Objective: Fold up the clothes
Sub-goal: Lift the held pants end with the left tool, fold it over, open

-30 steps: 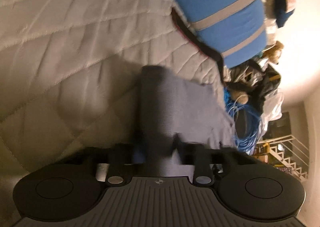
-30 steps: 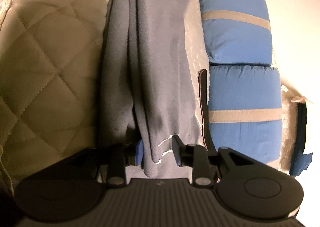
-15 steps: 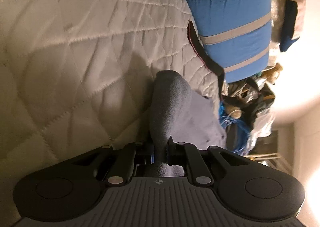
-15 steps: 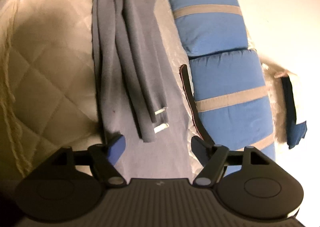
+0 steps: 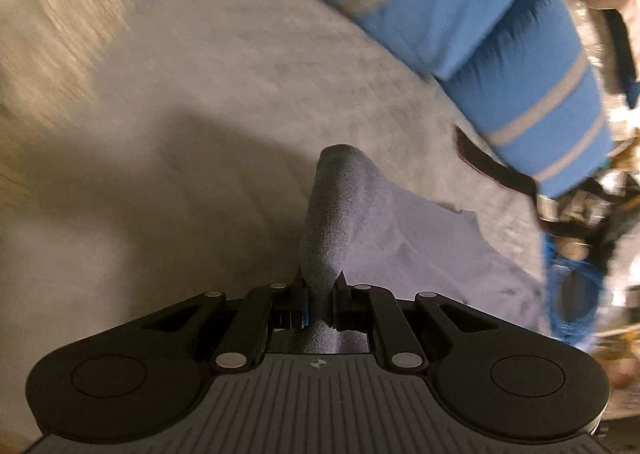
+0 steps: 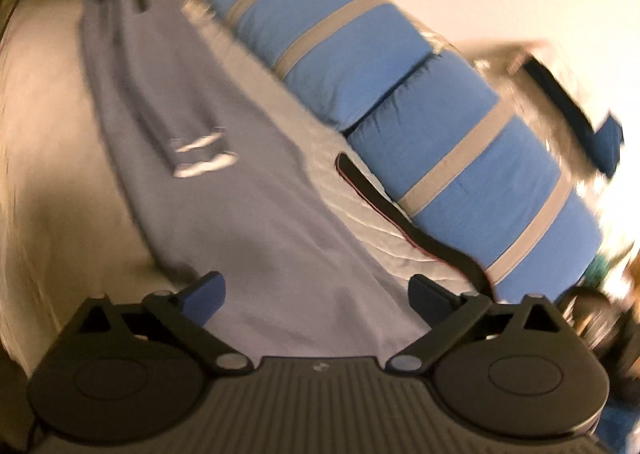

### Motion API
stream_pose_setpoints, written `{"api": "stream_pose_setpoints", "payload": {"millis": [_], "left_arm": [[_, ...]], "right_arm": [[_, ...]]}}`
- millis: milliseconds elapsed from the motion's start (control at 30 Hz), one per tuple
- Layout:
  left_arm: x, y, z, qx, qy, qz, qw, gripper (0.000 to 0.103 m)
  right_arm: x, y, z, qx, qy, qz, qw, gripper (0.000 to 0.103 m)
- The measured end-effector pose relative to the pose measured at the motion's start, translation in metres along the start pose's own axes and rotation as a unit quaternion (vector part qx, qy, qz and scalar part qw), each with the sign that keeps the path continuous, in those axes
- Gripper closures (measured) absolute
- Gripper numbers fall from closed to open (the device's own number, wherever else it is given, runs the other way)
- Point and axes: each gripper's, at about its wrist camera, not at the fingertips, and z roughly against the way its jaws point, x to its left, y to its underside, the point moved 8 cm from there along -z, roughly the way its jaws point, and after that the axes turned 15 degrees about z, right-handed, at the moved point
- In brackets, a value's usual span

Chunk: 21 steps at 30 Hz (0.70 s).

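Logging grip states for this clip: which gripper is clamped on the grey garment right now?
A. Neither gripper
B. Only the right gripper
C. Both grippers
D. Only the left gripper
D: the left gripper has its jaws closed on a raised fold of the grey garment, while the right gripper hangs wide open above the cloth with nothing between its fingers.

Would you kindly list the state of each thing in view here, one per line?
Left gripper: shut on a bunched fold of the grey garment.
Right gripper: open, empty, over the garment.
Grey garment: laid out long on the quilt, one end lifted.
Quilt: spread flat.
Blue pillows: lined up beside the garment.
Dark strap: lying loose on the quilt.
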Motion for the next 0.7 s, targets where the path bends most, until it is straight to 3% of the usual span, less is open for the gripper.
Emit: {"api": "stream_pose_setpoints", "payload": {"millis": [100, 233, 333, 500, 700], "left_arm": [[-0.006, -0.019, 0.046, -0.051, -0.071, -0.012, 0.9961, 0.094], [-0.032, -0.021, 0.085, -0.083, -0.106, -0.016, 0.9908, 0.094], [-0.069, -0.007, 0.096, -0.084, -0.097, -0.028, 0.9913, 0.094], [-0.133, 0.03, 0.097, -0.07, -0.063, -0.044, 0.9946, 0.094], [-0.198, 0.078, 0.075, -0.033, -0.002, -0.051, 0.9981, 0.094]], "right_arm": [[0.0, -0.01, -0.003, -0.039, -0.023, -0.077, 0.996, 0.0], [0.003, -0.009, -0.003, -0.077, -0.061, -0.16, 0.982, 0.0], [0.003, -0.008, -0.002, -0.102, -0.084, -0.215, 0.968, 0.0], [-0.014, 0.003, 0.006, -0.118, -0.084, -0.272, 0.951, 0.0], [-0.02, 0.012, 0.019, -0.13, -0.079, -0.295, 0.943, 0.0]]}}
